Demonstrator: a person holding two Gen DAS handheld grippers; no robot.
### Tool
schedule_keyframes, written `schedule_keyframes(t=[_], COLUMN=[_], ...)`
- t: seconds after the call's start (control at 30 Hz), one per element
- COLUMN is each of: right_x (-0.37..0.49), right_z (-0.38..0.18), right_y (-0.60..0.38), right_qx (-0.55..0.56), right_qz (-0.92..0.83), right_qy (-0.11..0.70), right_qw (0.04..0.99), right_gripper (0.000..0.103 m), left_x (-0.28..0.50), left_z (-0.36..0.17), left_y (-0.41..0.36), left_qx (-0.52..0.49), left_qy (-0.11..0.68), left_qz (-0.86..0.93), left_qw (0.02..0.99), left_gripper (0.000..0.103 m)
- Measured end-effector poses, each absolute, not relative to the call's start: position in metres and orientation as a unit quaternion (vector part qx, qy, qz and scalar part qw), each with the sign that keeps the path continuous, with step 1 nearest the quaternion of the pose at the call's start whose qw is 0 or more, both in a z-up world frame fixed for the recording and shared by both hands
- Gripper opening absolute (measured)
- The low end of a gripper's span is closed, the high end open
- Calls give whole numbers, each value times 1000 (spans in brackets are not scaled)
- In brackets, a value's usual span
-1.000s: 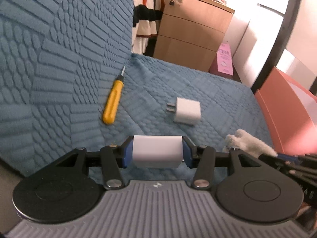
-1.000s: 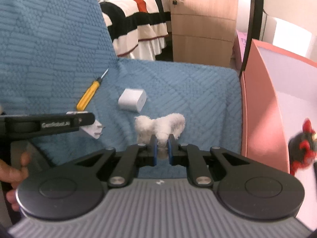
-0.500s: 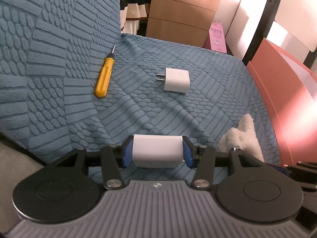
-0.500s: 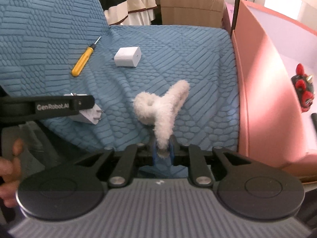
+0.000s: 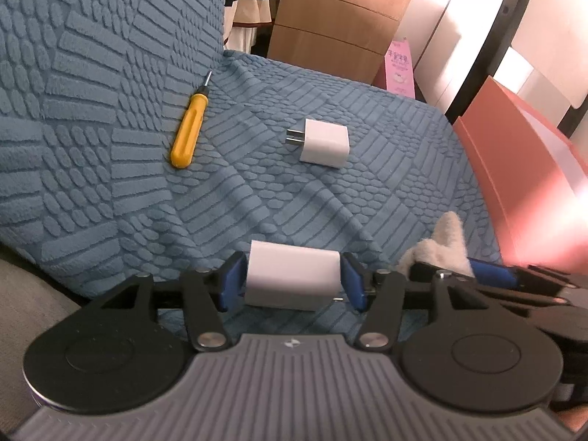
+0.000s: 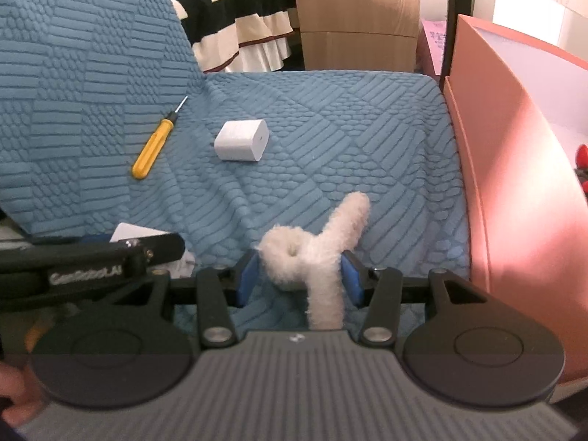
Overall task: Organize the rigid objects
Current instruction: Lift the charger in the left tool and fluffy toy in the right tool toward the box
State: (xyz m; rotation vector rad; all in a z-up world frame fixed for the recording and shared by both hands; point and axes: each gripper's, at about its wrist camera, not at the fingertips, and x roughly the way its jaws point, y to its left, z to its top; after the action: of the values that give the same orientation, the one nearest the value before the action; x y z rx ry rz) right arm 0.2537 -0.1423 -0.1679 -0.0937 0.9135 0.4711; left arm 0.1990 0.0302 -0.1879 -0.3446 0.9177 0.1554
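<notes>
- Left gripper [image 5: 293, 283]: jaws opening, white charger [image 5: 292, 280] between the blue pads [image 5: 230, 286], a thin gap showing on each side, no grip; charger low over the front edge of the blue cover [image 5: 367, 183].
- Right gripper [image 6: 299, 275]: jaws opening, spread wide, fluffy white clip [image 6: 316, 253] lying between the pads [image 6: 247, 275] on the cover near its front edge; whether a pad touches the fluff cannot be told.
- In the left view, clip [image 5: 446, 246] just right of the left gripper, close to the cover's right edge, beside the pink box [image 5: 522, 180].
- Second charger [image 5: 323, 140] flat near the middle of the cover, prongs pointing left in the left view.
- Yellow screwdriver [image 5: 187, 130] at the left, along the fold where seat meets backrest, tip pointing up toward the back.
- Pink box standing against the cover's right edge; red toy [image 6: 582, 158] partly visible inside in the right view.
- Wooden drawers [image 6: 358, 14] and striped bedding [image 6: 235, 11] beyond the cover's far edge.
- Part of a hand [image 6: 14, 400] at the lower left corner of the right view.
</notes>
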Motion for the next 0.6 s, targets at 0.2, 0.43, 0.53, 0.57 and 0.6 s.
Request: schedule_keyframes(t=[0.2, 0.43, 0.53, 0.57, 0.6], right_x=[257, 255, 255, 255, 254], right_z=[-169, -163, -164, -165, -165], right_y=[-141, -147, -151, -152, -152], right_qx=[-42, -49, -41, -41, -42], right_qz=[221, 215, 212, 211, 211], right_qy=[431, 423, 434, 436, 437], right_qw=[874, 879, 875, 874, 873], right_gripper=[50, 50, 50, 50, 50], left_x=[197, 191, 189, 189, 189], left_z=[-187, -184, -184, -185, -185], left_y=[30, 28, 26, 26, 26], left_qx=[-169, -164, -157, -156, -154], left_qy=[438, 435, 437, 437, 437], left_qz=[74, 71, 74, 75, 76], left_qw=[880, 882, 883, 883, 883], left_gripper=[67, 71, 71, 71, 71])
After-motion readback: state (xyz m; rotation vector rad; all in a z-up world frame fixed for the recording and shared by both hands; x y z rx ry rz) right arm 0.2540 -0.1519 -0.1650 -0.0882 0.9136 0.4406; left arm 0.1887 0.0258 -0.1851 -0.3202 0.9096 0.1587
